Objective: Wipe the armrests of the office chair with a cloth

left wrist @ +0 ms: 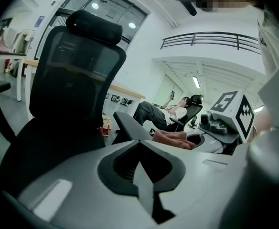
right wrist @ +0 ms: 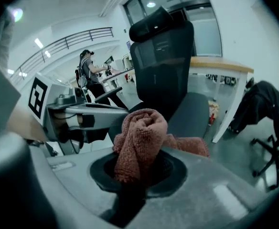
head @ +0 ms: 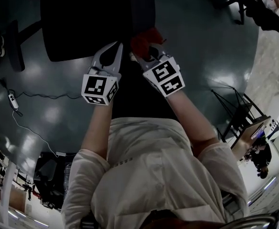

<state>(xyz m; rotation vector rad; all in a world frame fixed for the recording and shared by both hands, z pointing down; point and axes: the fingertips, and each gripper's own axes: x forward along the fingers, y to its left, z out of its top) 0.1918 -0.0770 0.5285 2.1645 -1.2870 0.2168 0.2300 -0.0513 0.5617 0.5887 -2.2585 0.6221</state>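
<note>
The black mesh office chair [head: 89,20] stands just ahead of me, with one armrest [head: 13,44] out at the left. My right gripper [head: 150,50] is shut on a bunched red-brown cloth [head: 143,39] close to the chair's near edge. From its own view the cloth [right wrist: 140,137] bulges up between the jaws, the chair [right wrist: 166,46] behind it. My left gripper [head: 115,47] hangs beside the right one, shut and holding nothing. Its own view shows the chair back [left wrist: 77,80], an armrest [left wrist: 130,127] and the cloth [left wrist: 172,139] just ahead.
A cable and a power strip [head: 13,101] lie on the dark floor at the left. A black bag [head: 48,173] sits at lower left, a folding stand [head: 240,113] at the right. A wood-topped desk [right wrist: 220,66] and a jacket-draped chair [right wrist: 266,109] stand beyond. A person [left wrist: 161,113] reclines in the distance.
</note>
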